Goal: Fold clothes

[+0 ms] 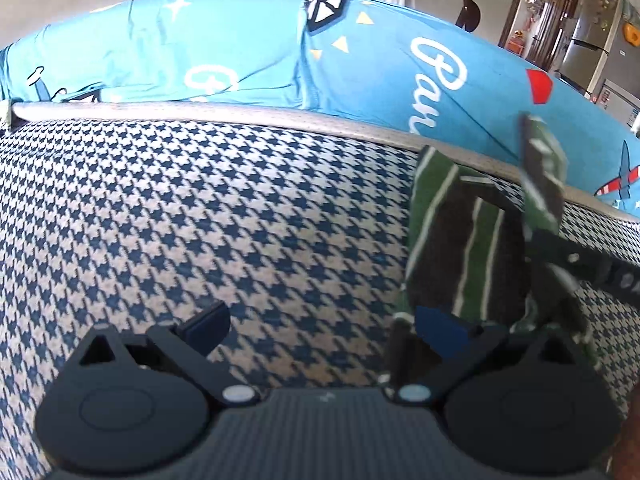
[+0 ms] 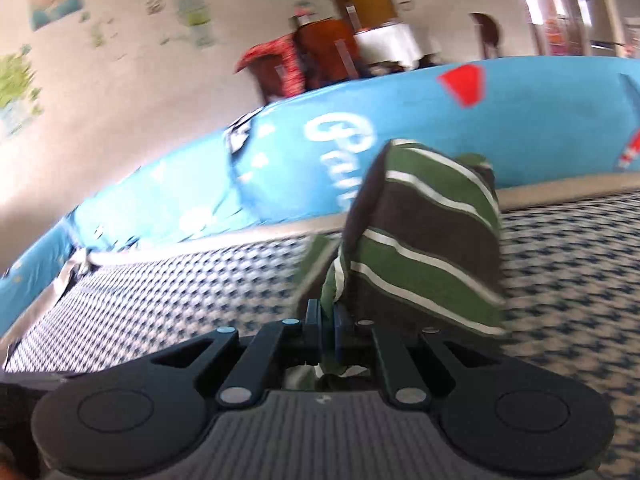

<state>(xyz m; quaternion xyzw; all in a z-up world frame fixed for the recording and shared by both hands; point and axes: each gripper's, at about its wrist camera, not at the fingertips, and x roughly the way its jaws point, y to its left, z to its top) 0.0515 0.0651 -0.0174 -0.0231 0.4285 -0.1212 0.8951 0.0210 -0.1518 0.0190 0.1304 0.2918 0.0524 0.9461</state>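
A garment with green, dark brown and white stripes (image 2: pixel 420 248) hangs bunched above the houndstooth surface. My right gripper (image 2: pixel 326 320) is shut on its lower edge, and the cloth rises in front of the fingers. In the left wrist view the same garment (image 1: pixel 460 240) hangs at the right, held up by the blurred black body of the right gripper (image 1: pixel 600 272). My left gripper (image 1: pixel 322 326) stands wide open just above the surface. Its right finger (image 1: pixel 440 328) is at the garment's bottom edge, and a strip of cloth hangs beside that finger. Nothing is pressed between its pads.
The blue-and-white houndstooth cover (image 1: pixel 200 220) spreads across the working surface and ends in a pale piped edge (image 1: pixel 200 114). Behind it rises a bright blue printed sheet (image 1: pixel 240 52). Further back are a wooden chair with red cloth (image 2: pixel 280 64), a doorway and a refrigerator (image 1: pixel 588 44).
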